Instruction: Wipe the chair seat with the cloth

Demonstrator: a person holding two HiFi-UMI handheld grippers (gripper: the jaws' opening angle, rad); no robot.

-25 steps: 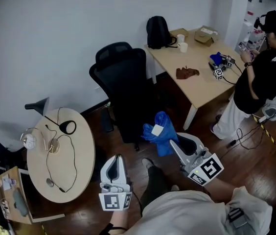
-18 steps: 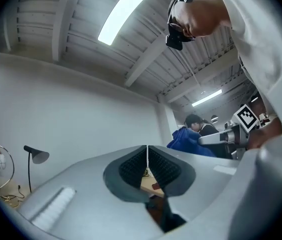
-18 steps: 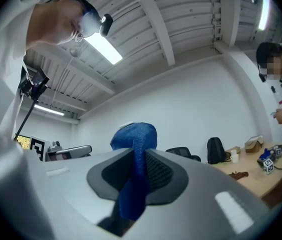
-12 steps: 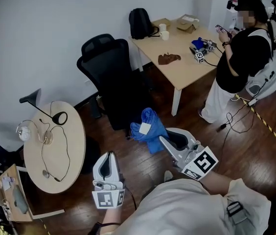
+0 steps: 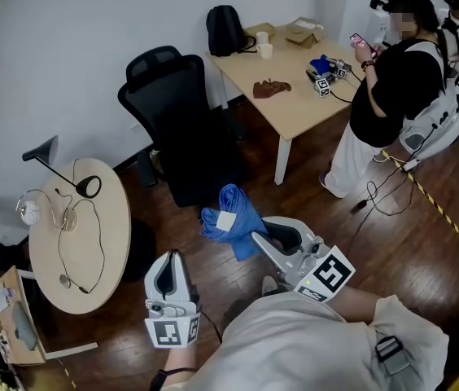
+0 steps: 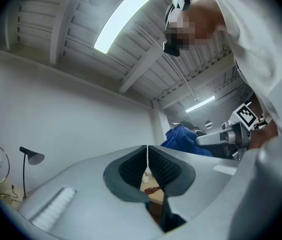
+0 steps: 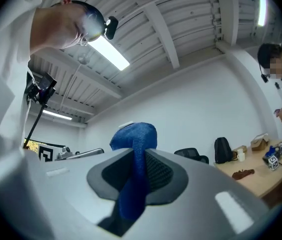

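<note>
Head view: right gripper (image 5: 255, 236) clamps blue cloth (image 5: 228, 218), bulk bunched past its fingertips, likely as wiping pad; left gripper (image 5: 168, 259) closed, empty; chair seat (image 5: 203, 169) well ahead

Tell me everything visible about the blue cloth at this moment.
The blue cloth is soft, bright blue fabric, bunched up, with a small white tag on it. It is clamped between the jaws of the right gripper: one fold runs down through them and a rounded wad bulges beyond the tips. It hangs in the air above the dark wooden floor, short of the black chair, apparently touching nothing but the gripper.
</note>
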